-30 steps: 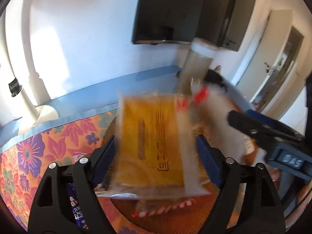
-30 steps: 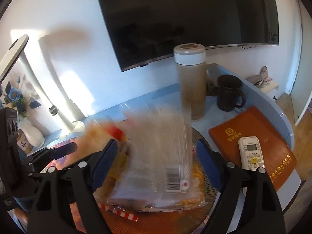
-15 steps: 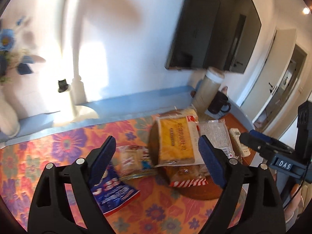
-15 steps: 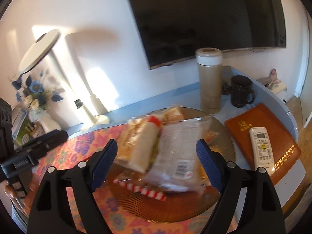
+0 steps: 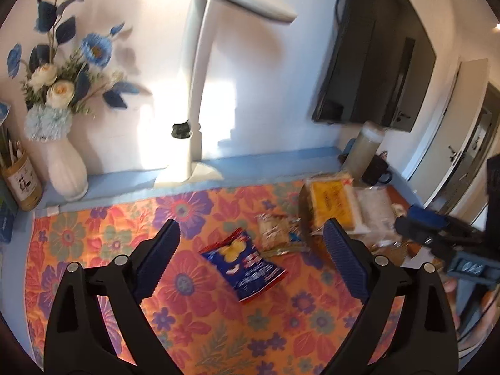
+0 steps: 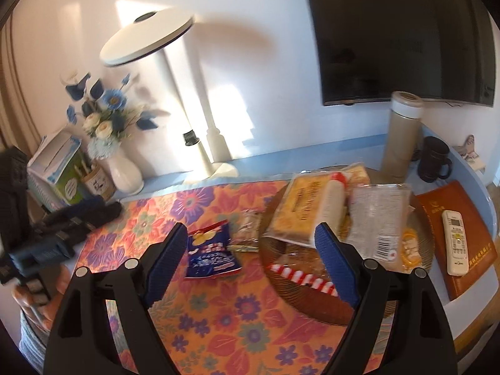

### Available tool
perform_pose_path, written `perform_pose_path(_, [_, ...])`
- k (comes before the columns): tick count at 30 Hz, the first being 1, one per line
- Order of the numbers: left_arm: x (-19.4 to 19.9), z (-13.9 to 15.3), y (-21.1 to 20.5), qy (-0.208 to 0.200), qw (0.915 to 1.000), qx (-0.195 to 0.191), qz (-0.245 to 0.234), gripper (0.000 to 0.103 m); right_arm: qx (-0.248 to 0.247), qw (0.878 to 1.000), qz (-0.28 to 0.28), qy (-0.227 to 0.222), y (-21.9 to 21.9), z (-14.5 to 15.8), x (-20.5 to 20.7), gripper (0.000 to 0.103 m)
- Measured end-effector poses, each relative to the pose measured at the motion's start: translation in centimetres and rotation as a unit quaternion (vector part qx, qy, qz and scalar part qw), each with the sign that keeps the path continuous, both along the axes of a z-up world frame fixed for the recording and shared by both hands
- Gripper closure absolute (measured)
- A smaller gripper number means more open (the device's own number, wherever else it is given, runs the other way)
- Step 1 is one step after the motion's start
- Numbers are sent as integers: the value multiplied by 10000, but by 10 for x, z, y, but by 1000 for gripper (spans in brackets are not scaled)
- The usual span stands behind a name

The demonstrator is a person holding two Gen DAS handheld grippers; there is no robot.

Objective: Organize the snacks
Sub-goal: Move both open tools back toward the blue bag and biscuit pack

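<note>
A round brown woven tray [image 6: 307, 301] sits at the right of the flowered cloth. On it lie a yellow snack packet [image 6: 298, 209], a clear packet with a barcode [image 6: 376, 218] and a red-and-white striped pack [image 6: 300, 276]. A blue chip bag [image 5: 242, 264] and a small clear biscuit pack [image 5: 275, 231] lie on the cloth left of the tray. My left gripper [image 5: 250, 231] hangs open above the chip bag, holding nothing. My right gripper [image 6: 250, 229] is open too, above the gap between chip bag [image 6: 211, 256] and tray.
A tall flask [image 6: 401, 137], a dark mug [image 6: 434, 159] and a remote [image 6: 456, 243] on a brown folder [image 6: 468, 215] stand right of the tray. A white lamp [image 6: 212, 143], a flower vase [image 6: 125, 168] and boxes line the back left.
Both grippers have drawn back and up from the tray. The yellow packet and the clear packet that were between the fingers now lie on the tray.
</note>
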State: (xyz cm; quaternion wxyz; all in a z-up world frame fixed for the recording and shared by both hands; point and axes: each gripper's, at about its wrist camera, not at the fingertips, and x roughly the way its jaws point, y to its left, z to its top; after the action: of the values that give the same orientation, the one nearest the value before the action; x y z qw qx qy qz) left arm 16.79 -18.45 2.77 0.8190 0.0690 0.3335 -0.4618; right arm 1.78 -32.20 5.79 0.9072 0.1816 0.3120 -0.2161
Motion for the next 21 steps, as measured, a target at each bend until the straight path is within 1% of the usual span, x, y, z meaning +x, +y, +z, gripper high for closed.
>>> perform_pose_path(2, [6,-31,-3,322,9993,197,70,10,-211,9993,150,255,3,0,15,19])
perform_pose_path(4, [13,-59,-9,548,9973,430,213,10,-350,9974,348,531,3,-3,28,18])
perform_pose_path(5, [18,-76,-15,663,9953,614,355,10,-461,9945,540,771,3,-7,39,18])
perform_pose_path(7, [28,-96,-24,845,9914,853,524,10,-737,9845,1030,1217,4,-16,60,18])
perform_pose_path(8, [36,-108,-31,1092,9869,1014,624,11,-877,9790,1218,1383,5,-20,68,20])
perform_pose_path(10, [48,-123,-40,1572,9785,1144,682,17,-1118,9647,1617,1750,5,-30,85,20])
perform_pose_path(11, [52,-128,-45,1705,9769,1102,660,19,-1187,9569,1818,1929,3,-37,95,20])
perform_pose_path(12, [53,-130,-49,1731,9765,1096,662,19,-1236,9520,1927,2030,2,-41,101,20])
perform_pose_path(14, [56,-134,-59,1710,9759,1164,689,19,-1405,9354,2251,2338,-2,-52,115,20])
perform_pose_path(15, [58,-138,-66,1739,9749,1211,678,18,-1499,9257,2408,2503,-4,-58,122,20])
perform_pose_path(16, [59,-144,-74,1770,9730,1309,692,18,-1572,9186,2508,2617,-4,-62,126,20])
perform_pose_path(18, [63,-154,-86,1778,9700,1473,757,19,-1720,8959,2872,2920,-3,-75,139,20])
perform_pose_path(19, [62,-158,-90,1762,9698,1507,754,18,-1758,8886,2970,3020,-2,-79,144,20])
perform_pose_path(20, [60,-157,-93,1642,9718,1516,753,21,-1825,8747,3144,3206,0,-88,151,20])
perform_pose_path(21, [59,-157,-95,1577,9731,1535,689,31,-1866,8671,3229,3302,1,-93,155,20])
